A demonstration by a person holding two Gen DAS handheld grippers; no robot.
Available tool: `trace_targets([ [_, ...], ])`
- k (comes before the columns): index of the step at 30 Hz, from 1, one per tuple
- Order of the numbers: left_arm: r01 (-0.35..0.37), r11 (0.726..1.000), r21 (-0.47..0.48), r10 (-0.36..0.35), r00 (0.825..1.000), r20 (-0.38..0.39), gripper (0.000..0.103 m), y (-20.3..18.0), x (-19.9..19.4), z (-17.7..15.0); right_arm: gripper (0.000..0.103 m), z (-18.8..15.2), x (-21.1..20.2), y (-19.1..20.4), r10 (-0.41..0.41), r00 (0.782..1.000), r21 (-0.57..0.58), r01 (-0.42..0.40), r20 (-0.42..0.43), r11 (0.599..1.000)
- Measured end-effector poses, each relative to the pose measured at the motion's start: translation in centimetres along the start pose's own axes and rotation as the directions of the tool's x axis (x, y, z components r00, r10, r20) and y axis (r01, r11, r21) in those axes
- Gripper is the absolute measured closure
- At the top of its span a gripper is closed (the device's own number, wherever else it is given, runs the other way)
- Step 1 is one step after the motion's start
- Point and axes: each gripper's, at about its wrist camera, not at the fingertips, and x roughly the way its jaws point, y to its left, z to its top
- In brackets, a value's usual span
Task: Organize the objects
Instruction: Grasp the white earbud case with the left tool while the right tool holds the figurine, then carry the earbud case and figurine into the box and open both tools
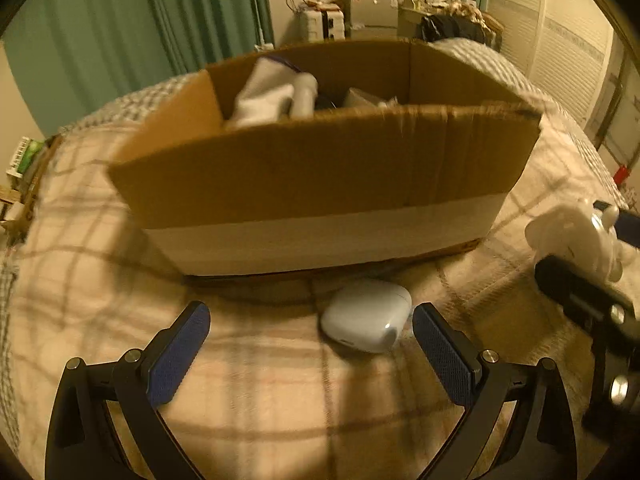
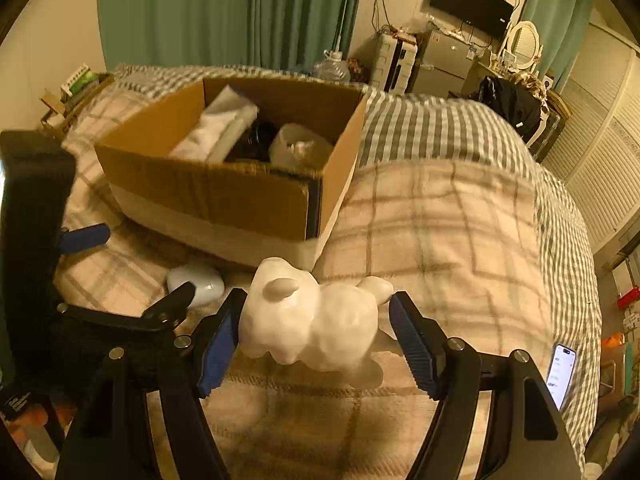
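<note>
A small white rounded case [image 1: 366, 316] lies on the plaid blanket just in front of the cardboard box [image 1: 320, 168]. My left gripper [image 1: 310, 332] is open, its blue pads on either side of the case, not touching it. A white glossy animal figurine [image 2: 316, 318] sits between the pads of my right gripper [image 2: 318, 320]. The left pad [image 2: 220, 340] touches it; a gap shows at the right pad [image 2: 412, 340]. The figurine also shows in the left wrist view [image 1: 576, 236]. The box [image 2: 224, 196] holds white cloth, a clear jar and dark items. The case also shows in the right wrist view [image 2: 200, 284].
The bed carries a plaid blanket [image 2: 440, 240] and a grey checked cover [image 2: 432, 128]. A phone [image 2: 562, 374] lies at the bed's right edge. Green curtains, a suitcase, a small fridge and a mirror stand behind. My left gripper's frame [image 2: 36, 216] stands left of the right one.
</note>
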Motion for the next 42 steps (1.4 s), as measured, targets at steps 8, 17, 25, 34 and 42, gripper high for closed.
trace_targets([
  [8,0.032,0.999,0.016,-0.031,0.998,-0.053,0.003,-0.6,3.4,0.3,0.031,-0.3,1.6,-0.5,0.038,0.999,0.028,-0.037,-0.017,0.999],
  [17,0.115,0.992,0.043,-0.113,0.992,-0.047,0.047,-0.5,1.6,-1.0,0.031,-0.9,1.3,-0.4,0.042,0.999,0.044,-0.042,-0.005,0.998],
  [25,0.082,0.996,0.041,-0.084,0.996,0.036,0.047,1.1,-4.2,-3.1,0.034,-1.5,-2.5,0.3,-0.021,0.997,0.045,0.018,0.072,0.999],
  [34,0.067,0.998,0.008,-0.067,0.984,0.163,0.047,3.3,-10.7,-4.2,0.034,-1.7,-8.5,1.6,-0.034,0.986,0.033,0.029,0.163,0.999],
  [42,0.082,0.996,-0.019,-0.075,0.965,0.250,0.047,4.1,-14.6,-2.0,0.035,-1.0,-13.1,1.6,0.031,0.970,0.045,-0.043,0.240,0.998],
])
